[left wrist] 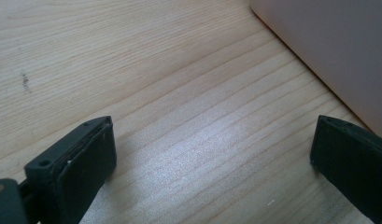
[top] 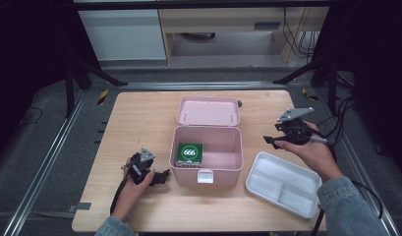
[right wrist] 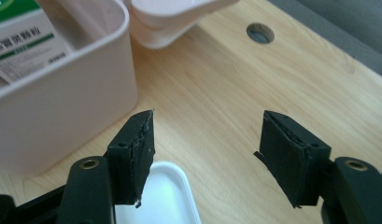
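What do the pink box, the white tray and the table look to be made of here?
Pink box: likely moulded plastic, smooth matte walls with rounded rims, its lid open. White tray: looks like plastic or foam, with a soft sheen and moulded compartments; hard to tell which. Table: pale wood or wood veneer, with fine grain lines showing.

Left gripper (top: 165, 175): black body, grey three-cornered plate on top, black cable trailed from it. Right gripper (top: 268, 141): same black build, brass-coloured screw holes seen beside flat black pads (right wrist: 138, 156). Blue denim sleeves (top: 347, 207) worn on both forearms.
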{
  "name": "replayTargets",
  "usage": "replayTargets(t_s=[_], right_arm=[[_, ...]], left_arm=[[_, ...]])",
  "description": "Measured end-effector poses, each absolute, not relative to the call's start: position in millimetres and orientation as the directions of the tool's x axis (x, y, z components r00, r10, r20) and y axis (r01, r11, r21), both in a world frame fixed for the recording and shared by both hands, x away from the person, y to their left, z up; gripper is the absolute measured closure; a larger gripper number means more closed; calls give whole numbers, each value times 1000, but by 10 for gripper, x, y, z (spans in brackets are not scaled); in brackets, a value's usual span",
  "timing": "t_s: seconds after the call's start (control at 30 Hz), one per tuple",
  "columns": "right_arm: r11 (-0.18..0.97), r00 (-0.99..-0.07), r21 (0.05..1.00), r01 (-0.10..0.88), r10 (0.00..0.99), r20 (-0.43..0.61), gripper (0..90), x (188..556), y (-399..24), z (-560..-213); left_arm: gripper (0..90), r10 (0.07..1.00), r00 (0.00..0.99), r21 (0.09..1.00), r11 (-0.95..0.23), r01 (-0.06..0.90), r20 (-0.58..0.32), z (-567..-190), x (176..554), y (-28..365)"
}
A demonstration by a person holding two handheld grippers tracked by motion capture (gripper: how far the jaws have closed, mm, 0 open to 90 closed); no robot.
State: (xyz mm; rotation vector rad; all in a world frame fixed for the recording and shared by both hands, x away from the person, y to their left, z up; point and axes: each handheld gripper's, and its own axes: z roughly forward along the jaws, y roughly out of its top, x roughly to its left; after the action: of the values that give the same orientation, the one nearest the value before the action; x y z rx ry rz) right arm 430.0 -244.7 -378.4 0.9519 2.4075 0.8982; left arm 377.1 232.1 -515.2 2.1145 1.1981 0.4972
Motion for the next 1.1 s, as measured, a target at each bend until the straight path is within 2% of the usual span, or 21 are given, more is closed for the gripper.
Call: replayTargets(t_s=[0.33,0.9,1.1], right_arm=[[568,-689,656,496,718,-100,379,4070,-2669,-4036],[600,-734,613,514,677,-47,655,3714,-2816,-4346],[635,-765,573,518,644,-22,699,3639,-2813,-4459]], left_arm=[[0,861,509,697,-371,614,9,-5152,3770,2319],[0,863,505,695,-370,616,11,-5150,3765,2317],[0,862,506,696,-369,616,9,-5152,3767,2316]])
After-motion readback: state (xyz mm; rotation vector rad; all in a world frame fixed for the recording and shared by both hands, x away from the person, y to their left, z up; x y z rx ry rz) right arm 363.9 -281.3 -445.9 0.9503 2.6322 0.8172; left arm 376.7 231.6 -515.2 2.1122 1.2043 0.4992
